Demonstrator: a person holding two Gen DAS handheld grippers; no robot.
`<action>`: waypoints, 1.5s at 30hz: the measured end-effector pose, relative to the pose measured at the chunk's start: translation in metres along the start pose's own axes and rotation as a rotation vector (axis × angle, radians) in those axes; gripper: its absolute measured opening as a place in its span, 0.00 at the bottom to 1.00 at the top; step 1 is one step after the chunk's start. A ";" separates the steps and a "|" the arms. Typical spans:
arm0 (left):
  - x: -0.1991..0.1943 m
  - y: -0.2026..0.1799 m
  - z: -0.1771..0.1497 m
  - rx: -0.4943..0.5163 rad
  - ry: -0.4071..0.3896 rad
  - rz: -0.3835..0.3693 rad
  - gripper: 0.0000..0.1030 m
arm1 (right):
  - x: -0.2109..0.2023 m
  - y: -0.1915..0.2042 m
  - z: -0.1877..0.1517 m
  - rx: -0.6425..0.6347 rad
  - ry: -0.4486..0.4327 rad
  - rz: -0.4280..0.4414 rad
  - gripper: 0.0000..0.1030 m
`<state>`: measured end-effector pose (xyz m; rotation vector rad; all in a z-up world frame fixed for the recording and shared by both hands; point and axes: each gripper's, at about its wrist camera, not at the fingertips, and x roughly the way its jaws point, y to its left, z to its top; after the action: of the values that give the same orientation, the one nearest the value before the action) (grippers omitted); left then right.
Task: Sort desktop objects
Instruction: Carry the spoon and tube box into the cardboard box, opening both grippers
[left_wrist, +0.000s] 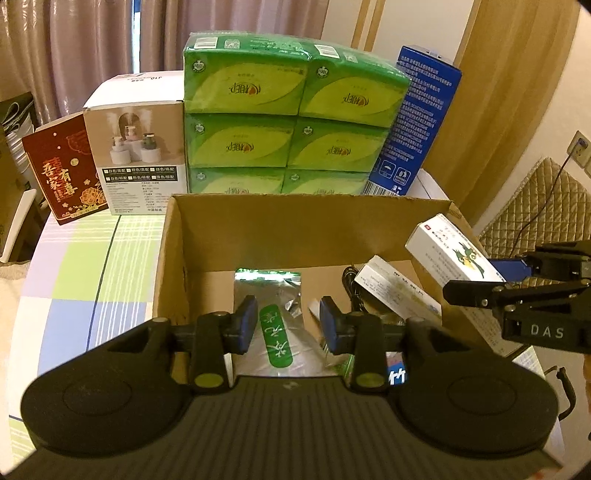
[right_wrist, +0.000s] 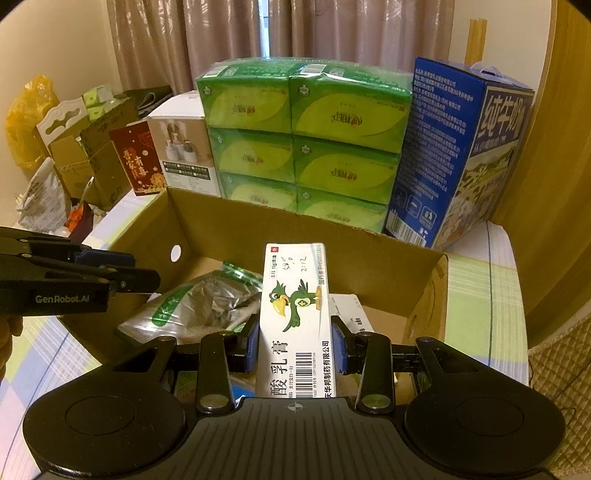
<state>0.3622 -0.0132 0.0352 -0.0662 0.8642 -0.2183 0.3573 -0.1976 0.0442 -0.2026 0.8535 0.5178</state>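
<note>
An open cardboard carton (left_wrist: 295, 229) stands on the table. Inside it lies a silver foil pouch (left_wrist: 273, 295) with a green label, flat on the bottom. My left gripper (left_wrist: 288, 325) hovers just above the pouch, open, its blue pads (left_wrist: 245, 321) clear of it on both sides. My right gripper (right_wrist: 295, 343) is shut on a white ointment box (right_wrist: 295, 295) printed with a green bird and holds it over the carton's right side. From the left wrist view the same ointment box (left_wrist: 454, 247) hangs above the carton's right wall. Another white box (left_wrist: 391, 288) and a black cable (left_wrist: 351, 284) also lie inside.
Behind the carton stand a wrapped stack of green tissue packs (left_wrist: 295, 110), a tall blue milk box (left_wrist: 417, 122), a humidifier box (left_wrist: 136, 147) and a red box (left_wrist: 62, 166). A checked tablecloth (left_wrist: 92, 266) shows to the left. A quilted chair (left_wrist: 546, 206) is at the right.
</note>
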 end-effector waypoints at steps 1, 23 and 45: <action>-0.001 0.000 -0.001 0.004 0.000 0.003 0.30 | 0.000 0.001 0.000 -0.001 0.000 0.001 0.35; -0.006 -0.005 -0.008 0.067 0.016 0.034 0.51 | 0.005 0.009 -0.001 -0.002 0.002 0.009 0.35; -0.008 -0.005 -0.015 0.099 -0.005 0.080 0.90 | -0.005 -0.004 -0.003 0.062 -0.077 0.010 0.68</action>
<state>0.3449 -0.0162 0.0316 0.0602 0.8483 -0.1861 0.3544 -0.2040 0.0459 -0.1210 0.7948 0.5051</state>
